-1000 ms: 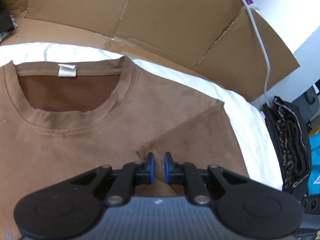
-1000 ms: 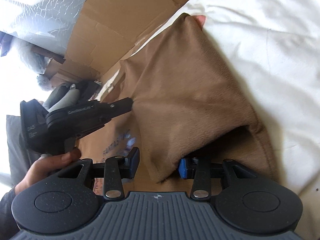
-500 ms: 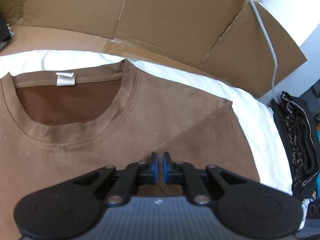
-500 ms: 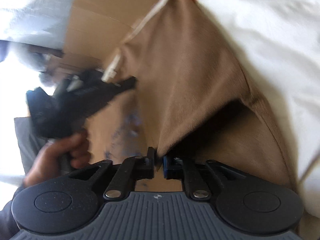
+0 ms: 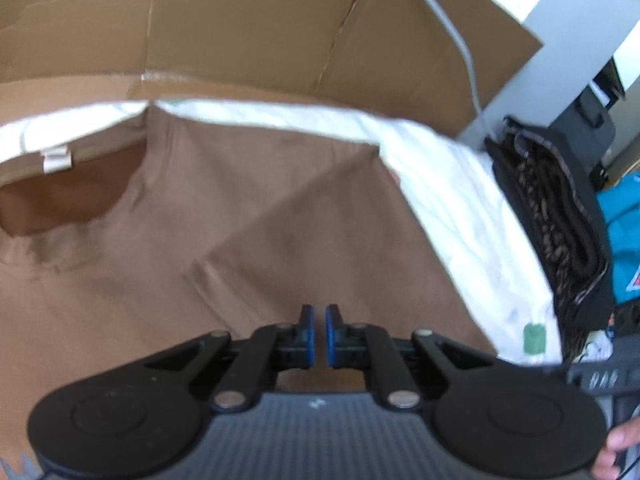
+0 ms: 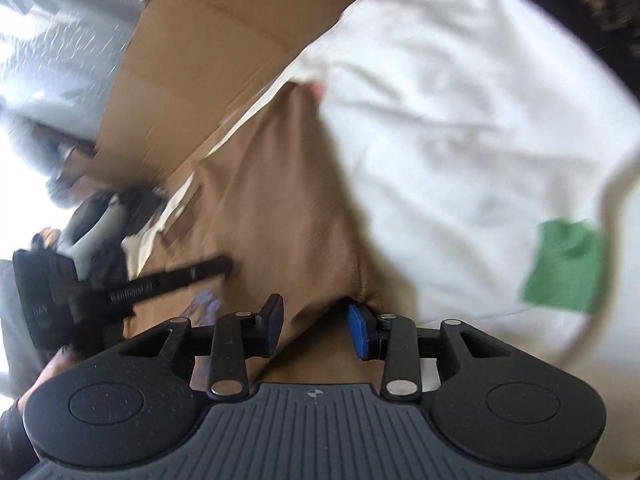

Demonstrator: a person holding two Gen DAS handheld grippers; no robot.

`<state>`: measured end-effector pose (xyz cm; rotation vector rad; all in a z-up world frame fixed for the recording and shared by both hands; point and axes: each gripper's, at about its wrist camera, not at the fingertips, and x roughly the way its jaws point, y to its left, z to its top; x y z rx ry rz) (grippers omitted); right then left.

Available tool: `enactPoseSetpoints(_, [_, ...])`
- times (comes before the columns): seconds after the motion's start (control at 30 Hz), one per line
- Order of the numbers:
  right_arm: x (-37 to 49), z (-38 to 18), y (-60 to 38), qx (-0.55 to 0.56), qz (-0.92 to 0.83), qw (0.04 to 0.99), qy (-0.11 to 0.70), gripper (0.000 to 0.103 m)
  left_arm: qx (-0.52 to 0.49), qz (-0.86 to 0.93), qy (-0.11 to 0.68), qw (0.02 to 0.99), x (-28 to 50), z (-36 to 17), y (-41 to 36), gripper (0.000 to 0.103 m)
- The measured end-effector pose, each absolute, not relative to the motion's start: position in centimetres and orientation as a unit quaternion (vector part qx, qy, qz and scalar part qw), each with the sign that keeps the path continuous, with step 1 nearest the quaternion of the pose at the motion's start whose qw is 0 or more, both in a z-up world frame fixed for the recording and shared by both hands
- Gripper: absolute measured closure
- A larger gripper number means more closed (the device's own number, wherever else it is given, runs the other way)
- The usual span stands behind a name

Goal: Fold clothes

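The brown T-shirt lay face up on the white sheet, its sleeve already folded inward beside the collar. The left gripper was closed, empty, above that fold. The right gripper, its jaws just reopened, straddled the shirt's edge unpinched; most folding remained.

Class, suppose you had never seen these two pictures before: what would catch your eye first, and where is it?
First, the brown T-shirt spread on the white sheet, its sleeve folded inward and a white label at the collar, upper left. Next, the black tongs with blue pads low in each view: the left tongs shut, the right tongs just opened, with shirt fabric between them. A green patch marks the sheet's right edge.
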<state>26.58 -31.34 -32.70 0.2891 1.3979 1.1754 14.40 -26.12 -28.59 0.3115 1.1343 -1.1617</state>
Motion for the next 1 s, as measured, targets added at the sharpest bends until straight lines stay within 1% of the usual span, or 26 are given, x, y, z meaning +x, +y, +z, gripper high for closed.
enactPoseSetpoints(0.07, [27.1,-33.0,-32.1,0.126,0.493,0.608,0.609,0.067,0.146,-0.505,0.517,0.675,14.5,-29.3,-26.1,0.097])
enactPoseSetpoints(0.2, [27.6,-32.6,-33.2,0.118,0.492,0.612,0.607,0.066,0.148,-0.503,0.518,0.676,14.2,-29.2,-25.7,0.097])
enactPoseSetpoints(0.37, [28.1,-29.9,-33.2,0.108,0.518,0.636,0.561,0.066,0.143,-0.526,0.510,0.665,12.7,-27.6,-25.5,0.097])
enactPoseSetpoints(0.47, [28.3,-29.8,-31.8,0.091,0.523,0.648,0.546,0.067,0.141,-0.544,0.514,0.648,10.9,-27.2,-25.9,0.097])
enactPoseSetpoints(0.5, [28.3,-30.0,-31.4,0.084,0.525,0.650,0.544,0.068,0.144,-0.551,0.515,0.641,10.3,-27.3,-26.1,0.096])
enactPoseSetpoints(0.53, [28.1,-30.3,-31.0,0.076,0.528,0.649,0.543,0.074,0.149,-0.555,0.518,0.634,9.7,-27.4,-26.1,0.096])
enactPoseSetpoints(0.57, [27.9,-30.6,-30.7,0.067,0.531,0.646,0.544,0.078,0.154,-0.558,0.521,0.627,9.1,-27.6,-26.2,0.096])
enactPoseSetpoints(0.6, [27.5,-30.9,-30.4,0.051,0.535,0.644,0.544,0.085,0.157,-0.557,0.527,0.623,8.8,-27.9,-26.2,0.096])
enactPoseSetpoints(0.63, [27.1,-31.1,-30.1,0.033,0.537,0.646,0.542,0.087,0.160,-0.555,0.530,0.620,8.6,-28.1,-26.0,0.096])
enactPoseSetpoints(0.67, [26.8,-31.2,-30.0,0.015,0.539,0.648,0.538,0.085,0.164,-0.554,0.533,0.617,8.3,-28.4,-25.8,0.096])
enactPoseSetpoints(0.7, [26.4,-31.4,-29.8,-0.002,0.541,0.650,0.534,0.086,0.168,-0.553,0.537,0.615,8.1,-28.6,-25.7,0.096])
enactPoseSetpoints(0.73, [26.0,-31.5,-29.7,-0.017,0.543,0.653,0.528,0.091,0.168,-0.552,0.539,0.614,8.1,-28.8,-25.5,0.096])
enactPoseSetpoints(0.87, [24.9,-31.0,-29.8,-0.083,0.558,0.666,0.488,0.095,0.170,-0.547,0.547,0.611,8.0,-29.7,-25.0,0.096])
enactPoseSetpoints(0.97, [24.8,-30.2,-30.0,-0.119,0.560,0.671,0.472,0.096,0.175,-0.546,0.549,0.608,8.1,-29.6,-24.7,0.096])
enactPoseSetpoints(1.0, [24.9,-29.9,-30.1,-0.125,0.558,0.671,0.471,0.094,0.176,-0.547,0.550,0.607,8.1,-29.4,-24.5,0.096])
